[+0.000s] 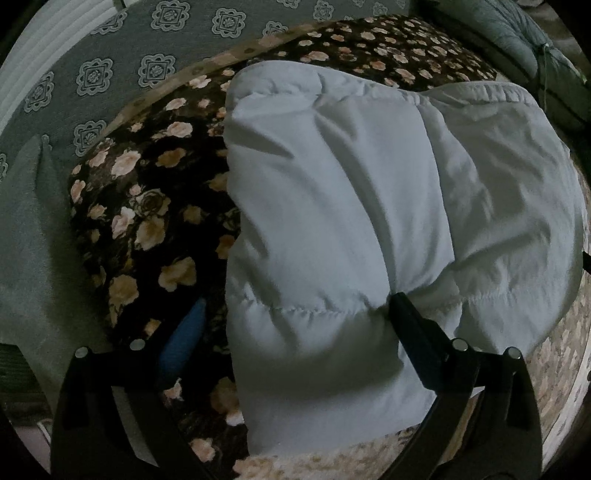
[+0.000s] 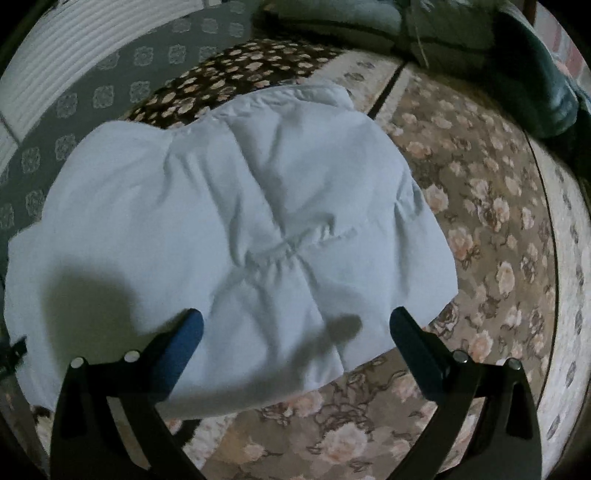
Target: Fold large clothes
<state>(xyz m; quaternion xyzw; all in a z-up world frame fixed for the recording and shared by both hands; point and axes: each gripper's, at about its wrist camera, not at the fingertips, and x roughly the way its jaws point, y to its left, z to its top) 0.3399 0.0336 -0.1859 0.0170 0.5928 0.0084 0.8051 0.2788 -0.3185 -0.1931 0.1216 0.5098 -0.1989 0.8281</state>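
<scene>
A: Item one, the garment?

B: One pale padded jacket [image 1: 369, 229], quilted, lying on the bed as a compact bundle. It straddles the line where the dark flowered blanket [image 1: 147, 206] meets the beige flowered bedspread [image 2: 480, 229]. Stitched seams cross near its middle, and its outline is rounded and tidy with no sleeve trailing loose in either view.

A: Folding status?

B: By my judgement, well advanced. The bulk looks doubled onto itself, thick at the near edge. What may be left is one last fold or a smoothing down. I cannot tell whether any part is tucked underneath.

A: Item two, the tools?

B: Left gripper [image 1: 295, 321]: jaws spread wide. The near edge of the jacket sits between them, one finger beside the bundle over the dark blanket, the other against the padding. Nothing is pinched. Right gripper [image 2: 295, 325]: jaws likewise spread, hovering over the near edge, its shadow falling on the cloth. It grips nothing.

A: Surroundings?

B: A grey patterned carpet [image 1: 96, 77] beyond the far edge of the bed. A grey cloth [image 1: 33, 236] at the left edge. A heap of bedding [image 2: 369, 22] near the far corner, and a dark item [image 2: 550, 85] beside it that I cannot identify.
</scene>
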